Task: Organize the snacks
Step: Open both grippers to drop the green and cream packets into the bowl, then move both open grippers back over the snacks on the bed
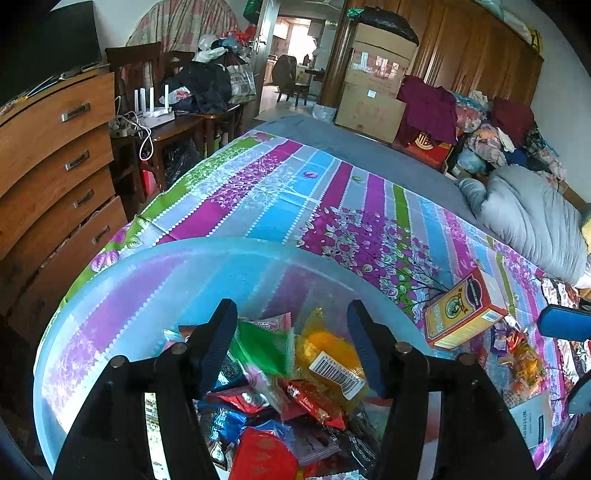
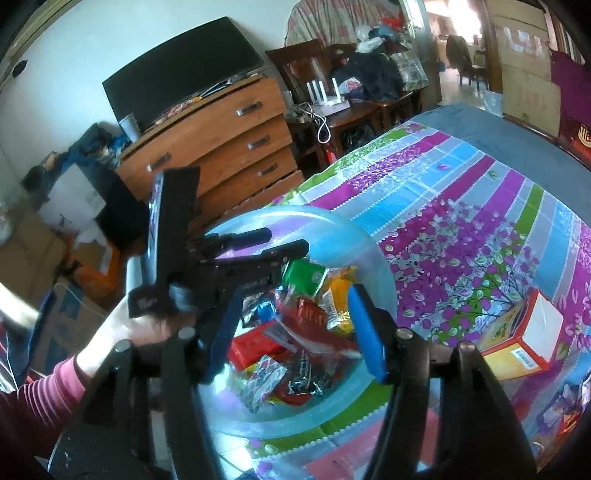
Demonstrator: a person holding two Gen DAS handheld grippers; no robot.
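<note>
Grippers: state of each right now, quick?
Left gripper: open, holding nothing, over the snack packets in the clear bowl.
Right gripper: open, holding nothing, over the same bowl.

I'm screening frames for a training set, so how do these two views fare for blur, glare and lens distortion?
Left wrist view: mostly sharp, the snacks in the clear bowl readable, straight dresser edges bowed by the fisheye, black corners. Right wrist view: softer, the doorway blown out white, the left tool and the hand holding it slightly smeared, the yellow box fairly crisp.
</note>
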